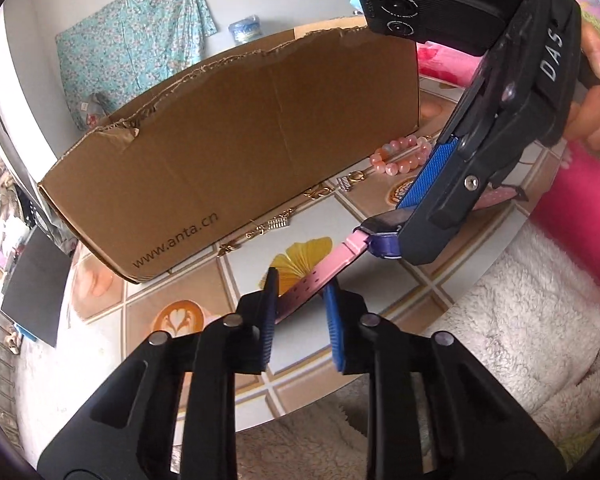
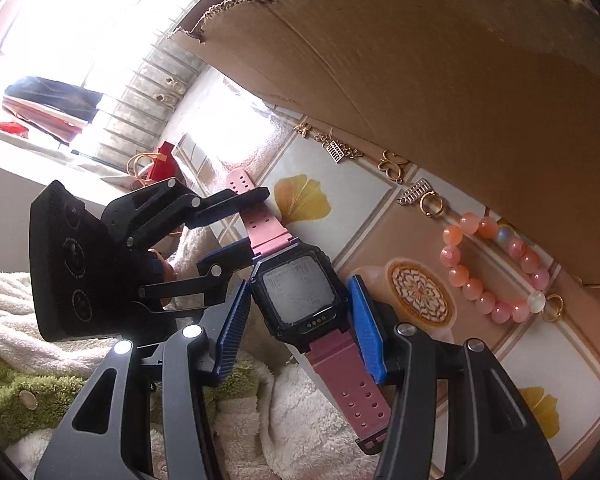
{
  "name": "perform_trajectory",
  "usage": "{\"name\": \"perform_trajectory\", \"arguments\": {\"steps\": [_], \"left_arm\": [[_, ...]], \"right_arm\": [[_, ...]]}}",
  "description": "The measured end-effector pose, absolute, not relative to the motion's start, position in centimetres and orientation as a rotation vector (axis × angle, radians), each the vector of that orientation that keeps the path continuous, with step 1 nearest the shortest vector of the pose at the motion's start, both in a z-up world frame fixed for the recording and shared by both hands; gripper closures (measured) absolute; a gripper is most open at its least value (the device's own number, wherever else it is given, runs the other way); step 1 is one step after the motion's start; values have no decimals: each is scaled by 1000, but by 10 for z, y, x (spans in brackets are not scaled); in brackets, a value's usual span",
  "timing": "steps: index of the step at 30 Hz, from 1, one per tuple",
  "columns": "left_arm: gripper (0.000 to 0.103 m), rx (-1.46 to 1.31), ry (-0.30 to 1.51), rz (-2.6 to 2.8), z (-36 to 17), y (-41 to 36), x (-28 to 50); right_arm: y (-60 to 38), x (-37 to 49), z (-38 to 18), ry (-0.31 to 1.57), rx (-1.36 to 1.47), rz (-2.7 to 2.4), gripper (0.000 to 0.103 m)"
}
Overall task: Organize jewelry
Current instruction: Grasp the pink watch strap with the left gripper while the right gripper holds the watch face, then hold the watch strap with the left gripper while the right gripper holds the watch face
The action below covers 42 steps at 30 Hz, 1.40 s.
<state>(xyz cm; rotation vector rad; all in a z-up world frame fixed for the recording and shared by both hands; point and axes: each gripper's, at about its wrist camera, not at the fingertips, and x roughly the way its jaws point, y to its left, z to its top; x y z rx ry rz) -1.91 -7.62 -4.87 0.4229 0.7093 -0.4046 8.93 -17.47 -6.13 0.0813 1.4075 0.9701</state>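
A pink-strapped watch with a dark square face (image 2: pixel 296 292) is held above the table edge. My right gripper (image 2: pixel 300 300) is shut on the watch case, its blue pads on both sides. My left gripper (image 1: pixel 300 284) has its jaws around the far pink strap (image 1: pixel 304 288), which touches the left pad; a gap shows at the right pad. The left gripper also shows in the right wrist view (image 2: pixel 240 220). A pink bead bracelet (image 2: pixel 496 272), gold rings (image 2: pixel 432 204) and gold charms (image 2: pixel 340 150) lie on the table by the cardboard box (image 1: pixel 240 140).
The tiled-pattern tabletop (image 1: pixel 204 280) ends near a white fluffy blanket (image 1: pixel 520 320). The open cardboard box stands along the table's far side. A pink cloth (image 1: pixel 572 200) lies at the right. A green fluffy item (image 2: pixel 28 392) lies below the table.
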Motion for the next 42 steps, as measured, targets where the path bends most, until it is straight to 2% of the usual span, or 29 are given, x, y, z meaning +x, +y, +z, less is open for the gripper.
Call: {"name": "perform_trajectory", "arguments": {"steps": [8,12,18,23,25,34,42], "left_arm": [[87,114,881,-494,-35,-47,16],[88,-34,953,-519,-37,-32,28],[89,-76,989,-520,-36,-27,33],[90,-83,995,-510,-37,-24,37],[90,-85,997,-503,-38,-28,37],[90,-41,1008,-455,-37,-40,39],[90,39,1015,-413,-34,-48,33]], "right_arm": [[-184,67,-57,1342,70,897,53],[-181,45,-47,1258,-63,819,53],[-175,9,-42,1103,-301,635,54],[-190,-6,-42,1027,-306,518,68],[-200,-9,-42,1004,-281,470,76],[-222,-24,-33,955,-151,393,96],[-249,-12,-28,1003,5,398,97]]}}
